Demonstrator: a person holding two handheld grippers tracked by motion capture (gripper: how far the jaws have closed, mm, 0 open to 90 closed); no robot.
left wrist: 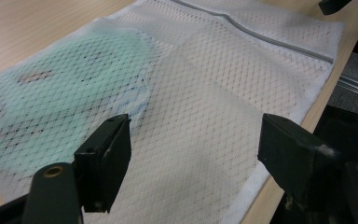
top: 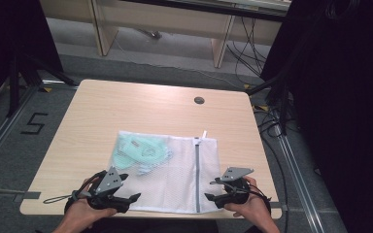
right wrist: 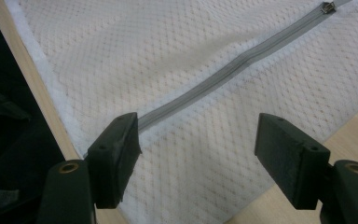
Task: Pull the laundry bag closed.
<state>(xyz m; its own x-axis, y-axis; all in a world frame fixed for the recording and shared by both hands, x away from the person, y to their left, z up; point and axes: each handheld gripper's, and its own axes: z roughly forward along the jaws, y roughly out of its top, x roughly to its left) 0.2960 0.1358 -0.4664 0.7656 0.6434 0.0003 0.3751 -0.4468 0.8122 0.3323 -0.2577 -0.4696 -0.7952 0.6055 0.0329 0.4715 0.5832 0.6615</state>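
From above, a white mesh laundry bag (top: 175, 170) lies flat at the table's (top: 102, 111) near edge, pale green cloth (top: 141, 148) inside; the left gripper view shows the left gripper (left wrist: 193, 158) gaping wide over it, holding nothing; the right gripper view has the right gripper (right wrist: 198, 156) spread wide above the grey zipper (right wrist: 223, 74).

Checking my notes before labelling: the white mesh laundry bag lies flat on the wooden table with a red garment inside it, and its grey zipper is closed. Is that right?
Not quite: the garment inside the white mesh laundry bag is pale mint green, not red, as the high view and the left gripper view show. The rest stands: the bag lies flat on the wooden table and its grey zipper is closed.
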